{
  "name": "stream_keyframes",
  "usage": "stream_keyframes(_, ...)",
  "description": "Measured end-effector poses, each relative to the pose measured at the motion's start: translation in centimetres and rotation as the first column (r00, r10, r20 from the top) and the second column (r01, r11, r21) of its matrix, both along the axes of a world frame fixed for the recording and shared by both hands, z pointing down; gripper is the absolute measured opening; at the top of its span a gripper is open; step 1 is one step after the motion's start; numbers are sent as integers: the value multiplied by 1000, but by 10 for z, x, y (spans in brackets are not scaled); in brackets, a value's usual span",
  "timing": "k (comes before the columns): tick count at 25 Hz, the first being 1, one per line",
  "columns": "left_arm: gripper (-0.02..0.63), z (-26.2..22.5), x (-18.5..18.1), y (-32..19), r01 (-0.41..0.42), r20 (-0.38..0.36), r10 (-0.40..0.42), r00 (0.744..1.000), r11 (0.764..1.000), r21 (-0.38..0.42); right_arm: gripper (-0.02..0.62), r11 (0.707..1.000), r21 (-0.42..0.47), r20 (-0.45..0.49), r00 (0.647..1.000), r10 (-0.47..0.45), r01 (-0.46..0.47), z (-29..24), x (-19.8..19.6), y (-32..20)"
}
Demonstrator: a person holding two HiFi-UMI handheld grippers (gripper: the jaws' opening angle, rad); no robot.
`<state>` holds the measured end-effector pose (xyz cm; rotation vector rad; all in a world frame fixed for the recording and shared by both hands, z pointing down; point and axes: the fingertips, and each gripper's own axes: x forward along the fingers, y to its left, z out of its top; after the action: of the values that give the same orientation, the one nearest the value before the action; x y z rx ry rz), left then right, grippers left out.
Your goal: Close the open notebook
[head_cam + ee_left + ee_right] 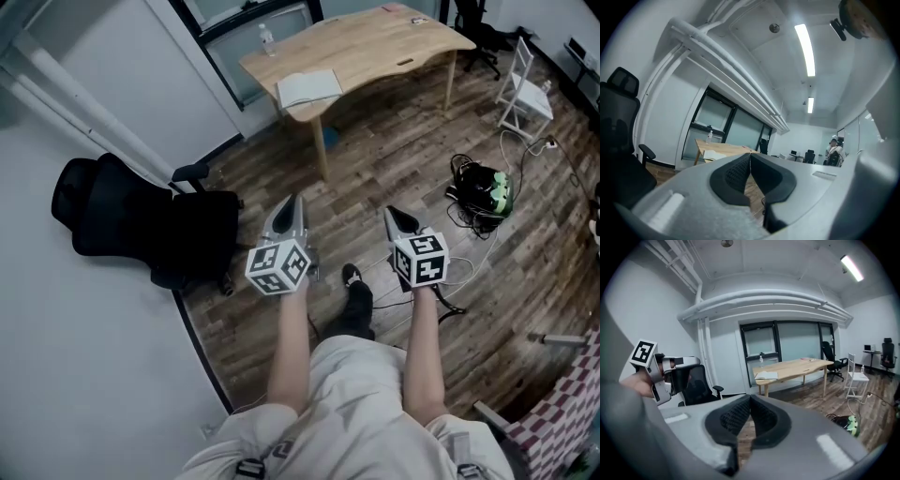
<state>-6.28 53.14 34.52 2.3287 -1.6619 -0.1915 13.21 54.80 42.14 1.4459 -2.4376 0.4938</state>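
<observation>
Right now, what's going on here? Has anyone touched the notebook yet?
A person stands some way back from the table, holding a gripper in each hand. The left gripper and the right gripper are both shut and empty, pointing roughly toward the table. The notebook lies open near the table's left end, with nothing touching it. A bottle stands behind it, and a black chair sits off to the left. Closing has not begun.
</observation>
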Motion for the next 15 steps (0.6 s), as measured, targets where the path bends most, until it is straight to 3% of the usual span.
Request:
stream_keyframes(8,9,18,25,-117,-14,-40,12,999,999,-46,0,994,-106,-65,997,-41,34,24,34,-97)
stream_keyframes(15,9,18,28,-216,-49,27,50,998,998,-44,0,990,-141,-80,996,-38,26,31,43,-195)
